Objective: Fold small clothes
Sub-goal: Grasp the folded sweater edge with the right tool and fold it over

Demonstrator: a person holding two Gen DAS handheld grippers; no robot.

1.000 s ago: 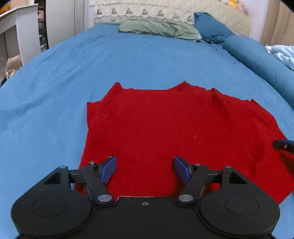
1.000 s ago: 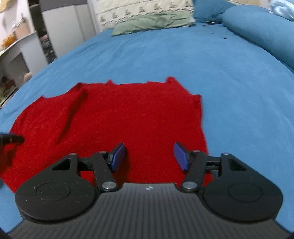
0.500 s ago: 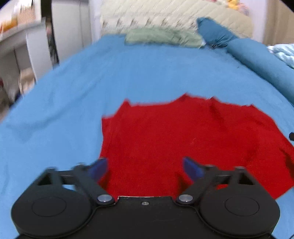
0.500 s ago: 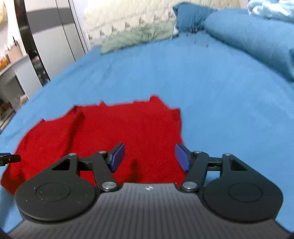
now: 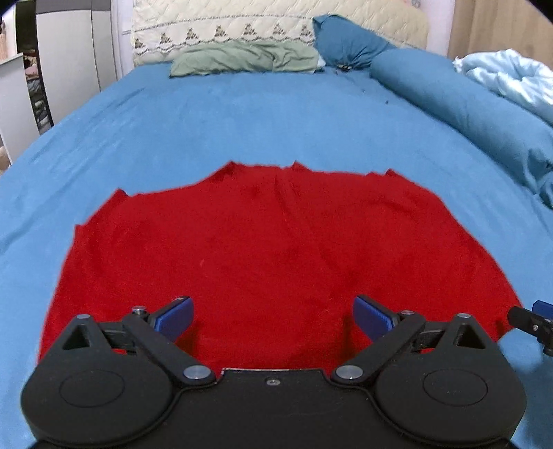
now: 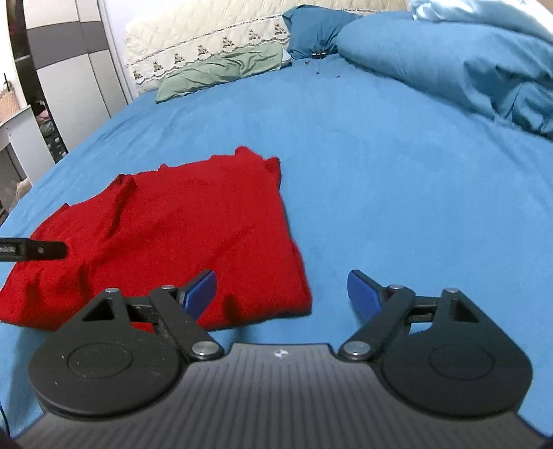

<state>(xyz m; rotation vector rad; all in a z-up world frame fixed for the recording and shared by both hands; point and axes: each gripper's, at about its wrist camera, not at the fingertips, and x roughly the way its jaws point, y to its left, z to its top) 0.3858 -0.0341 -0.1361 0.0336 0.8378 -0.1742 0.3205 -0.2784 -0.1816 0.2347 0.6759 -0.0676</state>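
Observation:
A red knit garment point(image 5: 269, 241) lies folded flat on the blue bed sheet point(image 5: 242, 114); it also shows in the right wrist view point(image 6: 179, 228). My left gripper point(image 5: 273, 316) is open and empty above the garment's near edge. My right gripper point(image 6: 281, 292) is open and empty over the garment's near right corner, its left pad above the cloth and its right pad over bare sheet. The right gripper's tip shows at the right edge of the left wrist view point(image 5: 532, 321). The left gripper's tip shows at the left of the right wrist view point(image 6: 34, 248).
A green cloth point(image 5: 242, 57) and a cream quilted pillow point(image 5: 221, 27) lie at the head of the bed. A rolled blue duvet point(image 5: 466, 103) runs along the right side. A wardrobe point(image 6: 65, 79) and white furniture point(image 5: 13, 96) stand at the left.
Both grippers have pulled back and risen from the garment. The left gripper has opened wider and swung right, the right gripper has shifted right to the garment's corner.

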